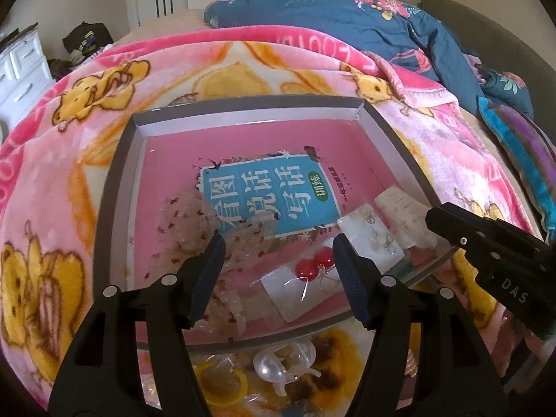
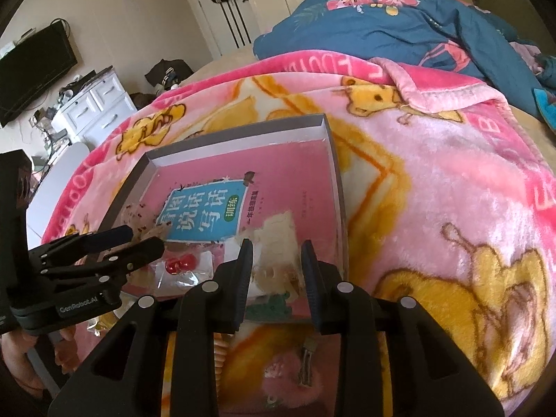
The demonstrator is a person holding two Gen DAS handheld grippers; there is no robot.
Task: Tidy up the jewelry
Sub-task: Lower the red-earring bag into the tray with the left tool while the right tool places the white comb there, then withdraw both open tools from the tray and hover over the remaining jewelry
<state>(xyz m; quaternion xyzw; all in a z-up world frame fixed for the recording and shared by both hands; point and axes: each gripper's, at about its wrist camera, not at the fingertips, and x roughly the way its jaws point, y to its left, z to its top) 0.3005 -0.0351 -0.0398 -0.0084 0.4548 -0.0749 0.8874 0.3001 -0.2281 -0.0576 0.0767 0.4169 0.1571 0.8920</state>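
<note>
Two grippers over a grey tray of jewelry packets on a pink blanket

The tray (image 1: 114, 160) lies on the blanket (image 1: 87, 111) and holds a pink book (image 1: 271, 191); on the near part of the book lie the small clear packets. The left gripper (image 1: 278, 264) hangs over the near middle with jaws spread and nothing between the pads; under the gap lies a packet with red earrings (image 1: 312, 266), and left of it a crumpled clear bag with red dots (image 1: 187, 222). The right gripper (image 2: 278, 271) is over the near right corner, jaws part open around a pile of pale packets (image 2: 274, 243); if the pads touch them I cannot tell. More clear packets (image 1: 274, 365) and a hair clip (image 2: 307, 361) lie on the blanket near the tray
</note>
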